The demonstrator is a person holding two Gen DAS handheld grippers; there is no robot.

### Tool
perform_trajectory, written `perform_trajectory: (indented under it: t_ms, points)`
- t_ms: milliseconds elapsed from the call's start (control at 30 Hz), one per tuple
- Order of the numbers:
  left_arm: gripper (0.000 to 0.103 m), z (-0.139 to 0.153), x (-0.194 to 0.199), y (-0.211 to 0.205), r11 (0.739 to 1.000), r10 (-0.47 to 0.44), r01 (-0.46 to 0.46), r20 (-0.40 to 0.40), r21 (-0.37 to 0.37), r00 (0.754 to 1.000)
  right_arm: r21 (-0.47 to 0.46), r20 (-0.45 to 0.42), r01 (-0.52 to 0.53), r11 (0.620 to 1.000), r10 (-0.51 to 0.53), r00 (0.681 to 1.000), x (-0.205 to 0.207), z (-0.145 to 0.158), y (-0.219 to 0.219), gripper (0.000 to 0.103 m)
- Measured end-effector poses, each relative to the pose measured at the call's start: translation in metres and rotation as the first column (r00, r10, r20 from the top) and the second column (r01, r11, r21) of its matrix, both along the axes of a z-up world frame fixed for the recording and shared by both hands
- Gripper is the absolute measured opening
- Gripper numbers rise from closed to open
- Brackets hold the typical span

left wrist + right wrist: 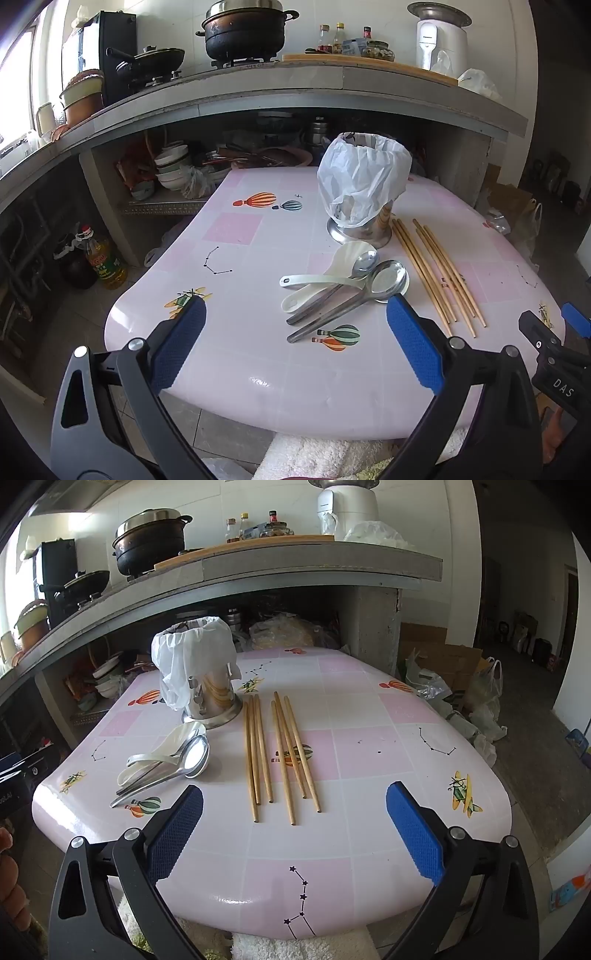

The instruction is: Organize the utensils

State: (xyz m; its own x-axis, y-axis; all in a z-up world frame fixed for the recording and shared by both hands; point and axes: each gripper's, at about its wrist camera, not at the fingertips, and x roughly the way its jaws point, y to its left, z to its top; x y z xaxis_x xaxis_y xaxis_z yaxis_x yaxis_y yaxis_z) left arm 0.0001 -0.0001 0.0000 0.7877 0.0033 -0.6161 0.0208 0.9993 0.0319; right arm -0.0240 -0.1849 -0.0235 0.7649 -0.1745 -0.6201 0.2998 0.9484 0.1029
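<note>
Left wrist view: the left claw (295, 332) hangs spread wide over the near edge of a pink-and-white tiled tabletop (236, 332), nothing between its blue pads. Just beyond it lies a heap of spoons (343, 284), two white ones and two metal ones, crossing each other. To their right, six wooden chopsticks (439, 277) lie flat in two groups. Behind both stands a steel utensil holder (364, 229), upright, its top wrapped in a white plastic bag (362, 177). At the far right edge, part of the right claw (557, 332) shows.

Right wrist view: the right claw (294, 812) is likewise fully released and empty, poised over the near tabletop (388, 738). The chopsticks (280, 753) lie straight ahead, three and three, with a narrow gap between groups. The spoons (166, 764) sit to their left. The holder (214, 698) stands behind the spoons, just touching the nearest white one.
</note>
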Motion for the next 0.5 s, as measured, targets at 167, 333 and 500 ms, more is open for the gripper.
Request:
perform_trajectory:
  t_ms: [167, 333, 500]
  points:
    - [0.095, -0.0001, -0.0008, 0.0002, 1.000, 0.000, 0.000, -0.002, -0.003, 1.000, -0.003, 0.000, 0.002, 1.000, -0.002, 1.000, 0.0000, 0.0007, 0.0000, 0.097]
    - [0.095, -0.0034, 0.0017, 0.0021, 1.000, -0.001, 0.001, -0.006, -0.006, 1.000, -0.005, 0.001, 0.003, 1.000, -0.003, 1.000, 0.0001, 0.0008, 0.0000, 0.097]
    - [0.095, -0.0031, 0.0021, 0.0015, 1.000, -0.001, 0.001, -0.008, -0.006, 1.000, -0.003, 0.001, 0.001, 1.000, -0.001, 1.000, -0.0001, 0.0011, -0.0004, 0.097]
